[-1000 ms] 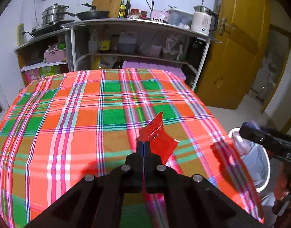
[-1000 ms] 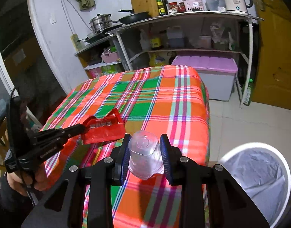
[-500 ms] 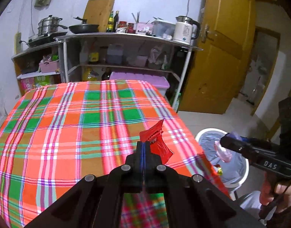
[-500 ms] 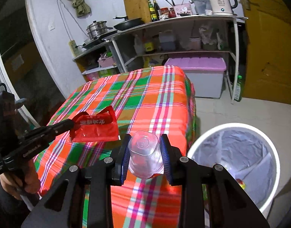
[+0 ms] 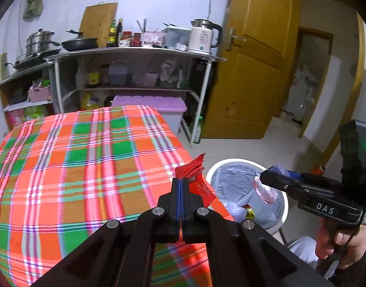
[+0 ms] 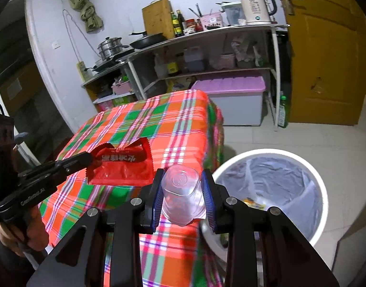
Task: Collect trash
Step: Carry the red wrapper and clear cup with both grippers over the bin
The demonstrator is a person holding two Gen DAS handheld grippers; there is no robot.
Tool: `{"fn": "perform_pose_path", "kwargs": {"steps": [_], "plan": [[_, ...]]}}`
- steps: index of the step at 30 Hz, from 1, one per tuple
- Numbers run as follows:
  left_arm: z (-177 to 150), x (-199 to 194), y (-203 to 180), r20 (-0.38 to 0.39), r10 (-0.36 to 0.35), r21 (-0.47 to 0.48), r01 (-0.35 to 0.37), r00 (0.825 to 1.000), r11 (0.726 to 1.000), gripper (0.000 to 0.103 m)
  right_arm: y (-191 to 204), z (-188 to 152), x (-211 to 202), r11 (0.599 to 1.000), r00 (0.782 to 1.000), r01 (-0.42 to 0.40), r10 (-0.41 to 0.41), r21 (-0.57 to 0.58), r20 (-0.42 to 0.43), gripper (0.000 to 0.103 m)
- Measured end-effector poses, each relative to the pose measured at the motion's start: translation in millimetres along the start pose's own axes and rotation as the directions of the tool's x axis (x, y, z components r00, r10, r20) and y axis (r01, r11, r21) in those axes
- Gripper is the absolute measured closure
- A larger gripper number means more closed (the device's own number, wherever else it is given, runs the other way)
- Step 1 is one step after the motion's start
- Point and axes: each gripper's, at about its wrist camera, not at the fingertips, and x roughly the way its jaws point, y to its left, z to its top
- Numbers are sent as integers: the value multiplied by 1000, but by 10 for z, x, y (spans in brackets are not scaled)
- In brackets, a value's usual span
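Observation:
My left gripper (image 5: 180, 182) is shut on a crumpled red snack wrapper (image 5: 201, 187), held over the right edge of the plaid-covered table (image 5: 75, 167). In the right wrist view the same wrapper (image 6: 123, 167) hangs flat from the left gripper (image 6: 88, 159). My right gripper (image 6: 182, 172) is shut on a clear plastic cup (image 6: 183, 196), squeezed between the blue pads. That cup (image 5: 266, 192) sits above the white trash bin (image 5: 230, 163), which has a grey liner. The bin (image 6: 322, 191) stands on the floor beside the table and holds a few scraps.
A metal shelf (image 5: 140, 52) with a kettle (image 5: 202, 37), pans and bottles lines the back wall. A purple-lidded storage box (image 6: 230, 86) stands under it. A yellow door (image 5: 254, 59) and a green bottle (image 6: 282, 114) on the floor are to the right.
Both grippers have swung right from over the table toward the bin, each keeping its item. The bin now fills more of both views.

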Motion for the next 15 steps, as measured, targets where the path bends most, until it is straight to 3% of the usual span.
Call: {"fn": "perform_pose_path", "kwargs": {"steps": [15], "plan": [[19, 391, -610, -53, -96, 70, 99, 994, 993, 103, -630, -165, -204, 992, 997, 81, -81, 100, -5, 71]]}}
